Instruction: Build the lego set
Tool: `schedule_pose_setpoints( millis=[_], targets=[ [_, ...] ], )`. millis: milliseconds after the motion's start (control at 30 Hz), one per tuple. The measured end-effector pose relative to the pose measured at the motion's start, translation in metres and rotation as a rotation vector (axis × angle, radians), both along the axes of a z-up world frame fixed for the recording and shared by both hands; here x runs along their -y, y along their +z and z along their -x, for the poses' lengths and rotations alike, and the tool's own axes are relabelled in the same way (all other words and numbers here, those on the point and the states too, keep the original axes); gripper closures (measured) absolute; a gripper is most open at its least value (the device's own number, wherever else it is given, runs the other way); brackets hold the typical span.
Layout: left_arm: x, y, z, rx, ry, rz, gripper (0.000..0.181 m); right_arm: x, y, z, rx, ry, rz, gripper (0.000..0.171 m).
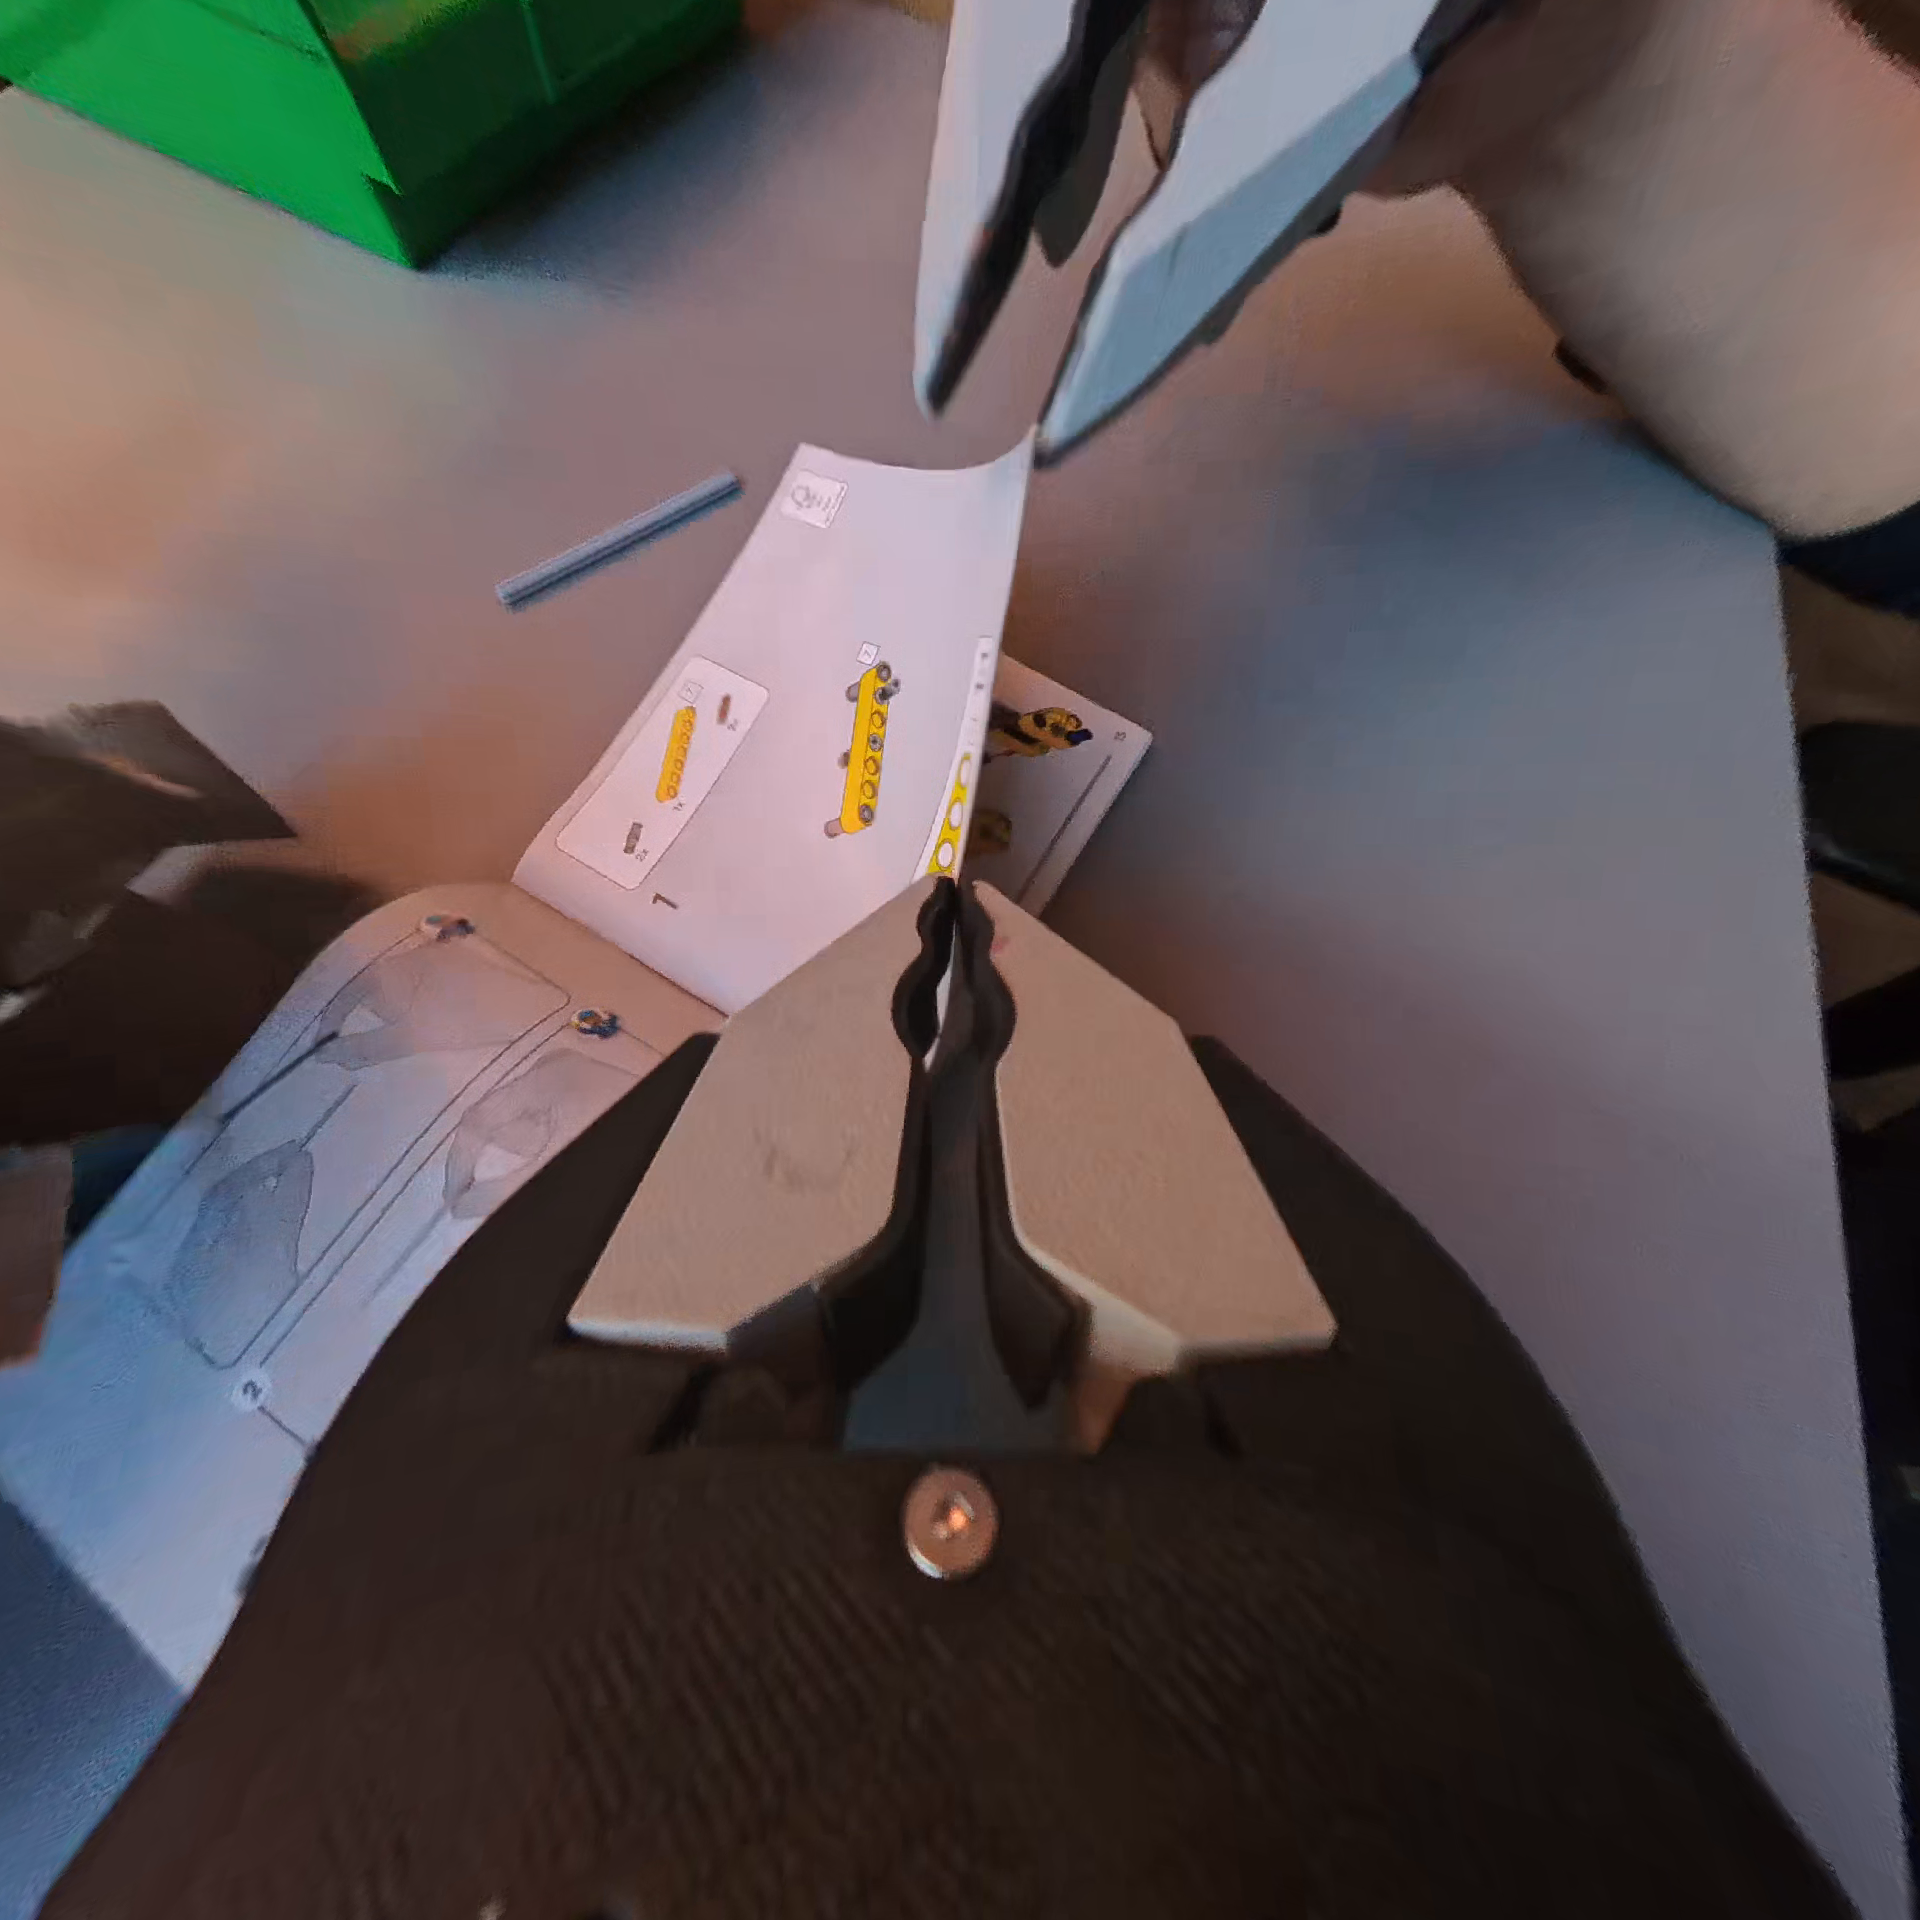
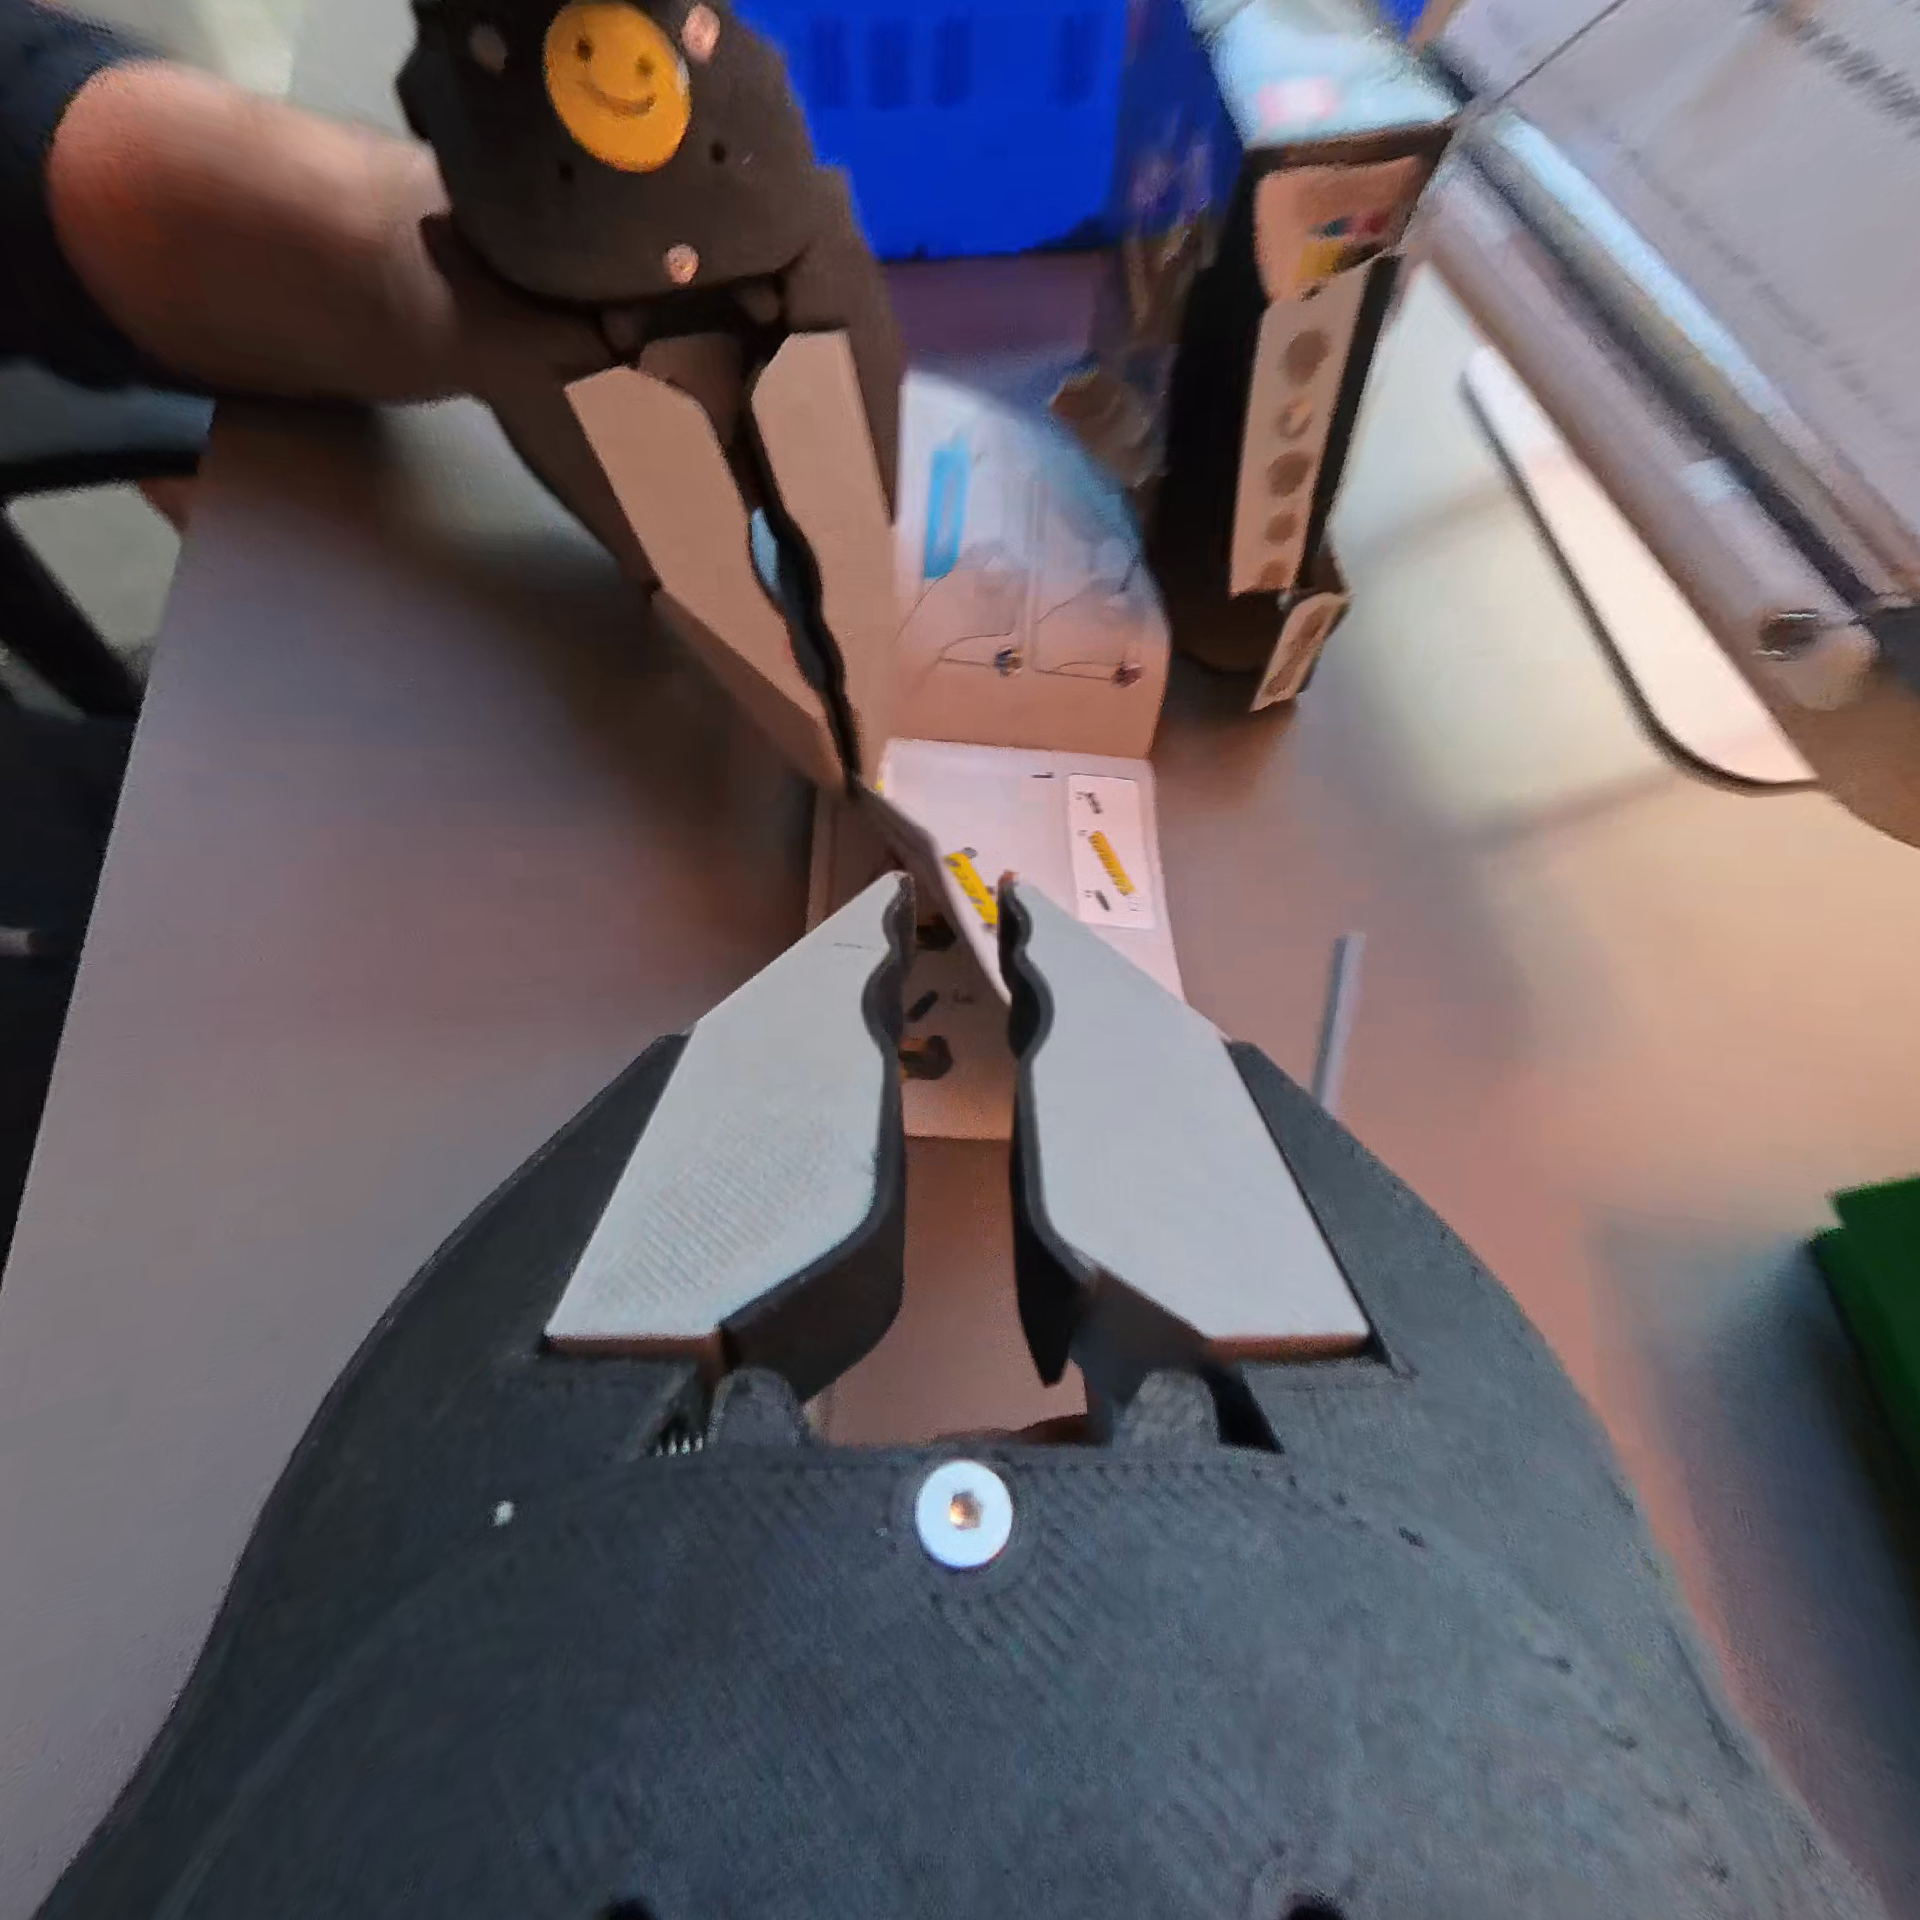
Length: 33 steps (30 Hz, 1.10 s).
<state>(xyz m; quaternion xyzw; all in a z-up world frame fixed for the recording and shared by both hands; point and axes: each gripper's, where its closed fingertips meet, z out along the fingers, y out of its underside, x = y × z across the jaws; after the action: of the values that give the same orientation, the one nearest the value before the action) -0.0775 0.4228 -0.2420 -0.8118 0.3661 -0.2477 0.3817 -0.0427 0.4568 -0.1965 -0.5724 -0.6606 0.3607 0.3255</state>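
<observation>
The lego instruction booklet [image 1: 831,623] lies open on the grey table. My left gripper [image 1: 951,894] is shut on the edge of one page and holds it lifted and curled. My right gripper [image 1: 992,421] is open, its tips at the far upper corner of that page. In the right wrist view the right gripper [image 2: 956,894] is open with the lifted page edge [image 2: 971,904] running between its fingers, not clamped. The left gripper [image 2: 852,779] pinches the page just beyond. A thin grey lego axle [image 1: 618,540] lies on the table beside the booklet; it also shows in the right wrist view [image 2: 1335,1018].
A green box [image 1: 364,104] stands at the far left, also seen at the right edge [image 2: 1881,1299]. A dark set box [image 2: 1278,416] stands behind the booklet, with a blue crate [image 2: 966,125] beyond it. A silver device [image 2: 1662,416] lies at the right. The table edge [image 1: 1787,935] is close. The left gripper's tips are roughly 7 cm from the right gripper's. It is some 12 cm from my right tips to the thin grey lego axle [image 1: 618,540]. Look for it in the right wrist view [image 2: 1329,1040] too.
</observation>
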Motion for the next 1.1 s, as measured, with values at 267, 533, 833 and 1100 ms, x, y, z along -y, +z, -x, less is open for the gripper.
schedule_pose_setpoints(
  millis=[267, 533, 833, 1100],
  targets=[
    [0.0, 0.003, 0.02, 0.222, 0.045, 0.123, 0.181, -0.025, 0.009, -0.008, -0.051, -0.102, 0.108, 0.152],
    [0.005, 0.008, 0.059, 0.425, 0.202, 0.24, 0.181, -0.016, -0.039, 0.012, 0.126, -0.122, 0.087, 0.153],
    [0.004, 0.004, 0.064, 0.45, 0.224, 0.289, 0.181, -0.021, -0.05, 0.014, 0.159, -0.156, 0.099, 0.154],
    [0.013, 0.008, 0.053, 0.449, 0.151, 0.278, 0.181, -0.018, -0.038, 0.012, 0.103, -0.141, 0.271, 0.147]
  ],
)
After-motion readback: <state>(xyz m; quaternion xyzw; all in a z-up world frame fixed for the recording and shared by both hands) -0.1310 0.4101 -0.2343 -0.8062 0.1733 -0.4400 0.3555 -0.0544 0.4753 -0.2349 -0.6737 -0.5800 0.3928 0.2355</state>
